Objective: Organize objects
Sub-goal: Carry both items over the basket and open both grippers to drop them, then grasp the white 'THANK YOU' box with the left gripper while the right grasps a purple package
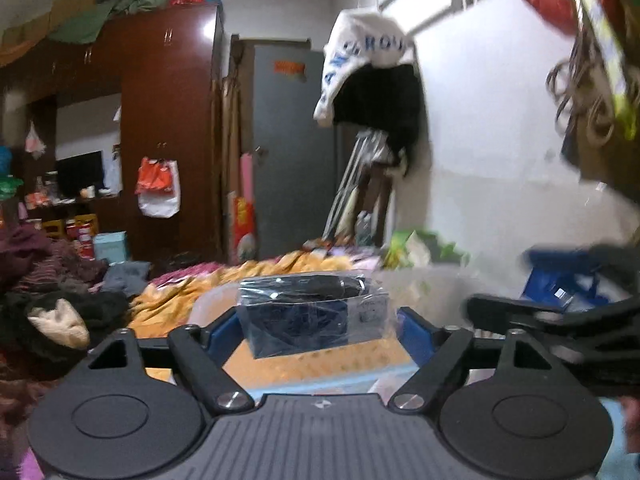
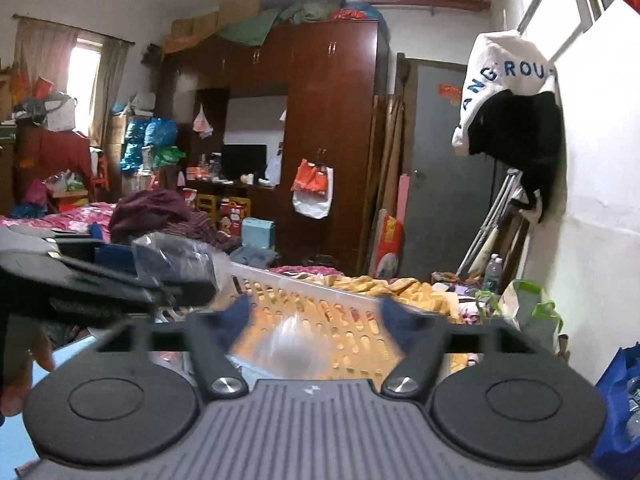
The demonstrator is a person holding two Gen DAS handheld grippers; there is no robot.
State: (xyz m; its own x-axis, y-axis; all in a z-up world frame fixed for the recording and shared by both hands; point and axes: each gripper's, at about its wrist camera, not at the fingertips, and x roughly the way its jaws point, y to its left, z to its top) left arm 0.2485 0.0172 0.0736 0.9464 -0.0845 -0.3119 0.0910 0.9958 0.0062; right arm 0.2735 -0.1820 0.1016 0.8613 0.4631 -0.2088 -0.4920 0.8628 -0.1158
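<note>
The left gripper (image 1: 316, 330) has its fingers (image 1: 224, 332) spread around a plastic-wrapped dark box (image 1: 314, 316), pads seemingly just clear of it. The right gripper (image 2: 314, 316) is spread too, a blurred clear bag (image 2: 286, 346) between its fingers (apparently dropping). Beyond lies the perforated basket (image 2: 320, 300) on the bed (image 2: 400, 286). Judged: depositing step; next, release the box into the basket.

Bed (image 2: 420, 292) (yellow quilt) bears a perforated basket (image 2: 320, 300); clothes (image 1: 60, 280) heaped
</note>
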